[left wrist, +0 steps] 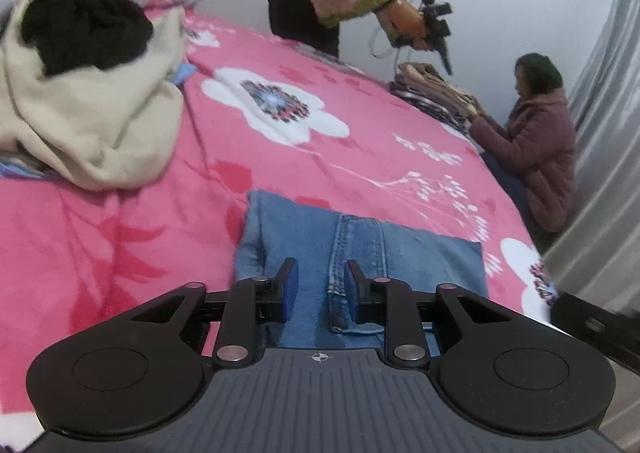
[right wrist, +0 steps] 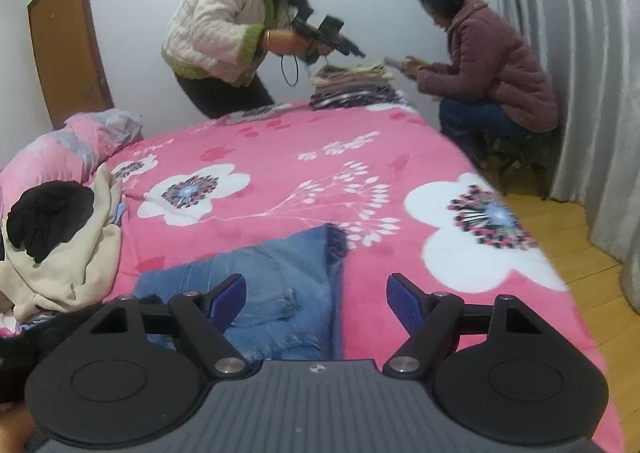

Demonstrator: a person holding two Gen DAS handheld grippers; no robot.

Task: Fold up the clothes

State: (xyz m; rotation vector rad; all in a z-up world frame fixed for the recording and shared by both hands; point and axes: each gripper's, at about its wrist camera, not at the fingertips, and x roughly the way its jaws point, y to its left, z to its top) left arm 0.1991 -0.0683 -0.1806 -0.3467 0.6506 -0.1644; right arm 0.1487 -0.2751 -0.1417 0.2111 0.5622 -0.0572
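Note:
Folded blue jeans [left wrist: 360,253] lie on the pink flowered bed cover [left wrist: 280,157] near its front edge. My left gripper [left wrist: 321,289] is open just above the jeans, its blue pads either side of the seam. In the right wrist view the jeans [right wrist: 272,285] lie under my right gripper [right wrist: 316,303], which is wide open and empty above their right edge. A heap of unfolded clothes, cream with a black garment on top [left wrist: 84,85], sits to the left; it also shows in the right wrist view [right wrist: 60,237].
A stack of folded clothes [right wrist: 352,87] sits at the bed's far corner. A standing person [right wrist: 236,25] holds another gripper there; a second person [right wrist: 492,69] crouches beside the grey curtain [right wrist: 572,53]. Wooden floor [right wrist: 580,253] lies right of the bed.

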